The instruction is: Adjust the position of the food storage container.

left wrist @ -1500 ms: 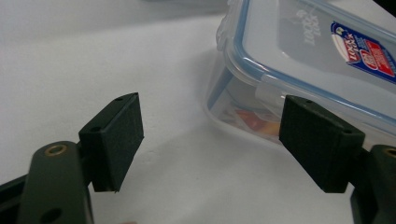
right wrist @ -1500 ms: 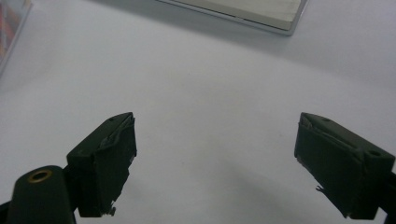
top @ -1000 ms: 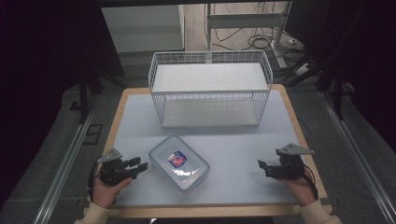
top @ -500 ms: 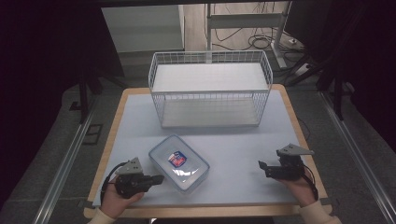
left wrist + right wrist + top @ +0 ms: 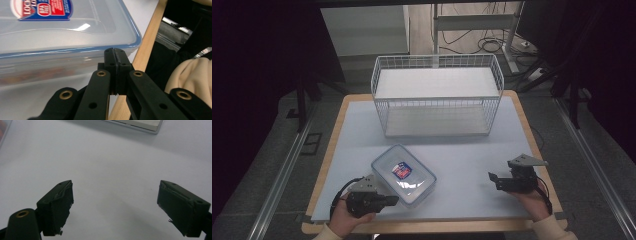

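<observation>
Left tool (image 5: 115, 53) closed, empty, against lidded container (image 5: 403, 174); right tool (image 5: 115, 205) open; wire basket (image 5: 437, 95) beyond.

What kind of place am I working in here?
Likely a lab recording rig, not a kitchen: a covered table bearing one wire basket and one lidded box, with cables on the floor behind.

The bench (image 5: 462, 155) has a pale blue-white top with a wooden edge. A white wire basket (image 5: 437, 95) stands at its far side. A clear lidded box (image 5: 404, 175) lies on it near the front, left of centre.
</observation>
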A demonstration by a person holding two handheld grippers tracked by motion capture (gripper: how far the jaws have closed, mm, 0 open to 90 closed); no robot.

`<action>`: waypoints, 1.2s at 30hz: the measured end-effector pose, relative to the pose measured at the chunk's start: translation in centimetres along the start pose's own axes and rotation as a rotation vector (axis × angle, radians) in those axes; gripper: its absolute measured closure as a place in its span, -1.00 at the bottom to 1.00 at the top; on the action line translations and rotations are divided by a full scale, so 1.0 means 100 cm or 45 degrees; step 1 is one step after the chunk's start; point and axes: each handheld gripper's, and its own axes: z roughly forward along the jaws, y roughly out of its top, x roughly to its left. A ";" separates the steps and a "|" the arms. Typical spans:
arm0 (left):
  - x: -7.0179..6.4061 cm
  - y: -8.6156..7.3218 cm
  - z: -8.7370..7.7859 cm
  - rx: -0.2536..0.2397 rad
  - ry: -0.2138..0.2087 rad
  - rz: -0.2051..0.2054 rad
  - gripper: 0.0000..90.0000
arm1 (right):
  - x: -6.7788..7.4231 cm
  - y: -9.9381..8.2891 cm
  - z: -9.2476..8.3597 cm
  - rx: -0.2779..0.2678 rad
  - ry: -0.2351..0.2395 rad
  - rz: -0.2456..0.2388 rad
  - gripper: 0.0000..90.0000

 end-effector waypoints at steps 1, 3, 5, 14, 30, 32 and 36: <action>0.000 0.000 0.000 0.001 -0.005 -0.003 0.99 | 0.000 0.000 0.000 -0.001 0.000 0.001 -0.69; 0.000 0.000 0.000 0.004 -0.010 -0.001 0.99 | -0.001 0.000 0.000 -0.003 0.001 0.004 -0.69; -0.001 0.001 0.002 0.019 -0.027 0.019 0.99 | -0.001 0.000 0.000 -0.004 0.000 0.008 -0.69; -0.004 0.001 0.005 0.035 -0.074 0.032 0.99 | -0.001 0.001 -0.002 -0.007 -0.001 0.010 -0.69; -0.009 0.017 0.026 0.029 -0.092 0.045 1.00 | -0.001 0.001 0.000 -0.003 0.002 0.015 -0.69; -0.010 0.021 0.031 0.038 -0.110 0.055 1.00 | -0.001 0.001 0.000 -0.003 0.002 0.016 -0.69; -0.012 0.028 0.039 0.050 -0.133 0.076 1.00 | -0.001 0.000 -0.001 -0.003 0.003 0.018 -0.69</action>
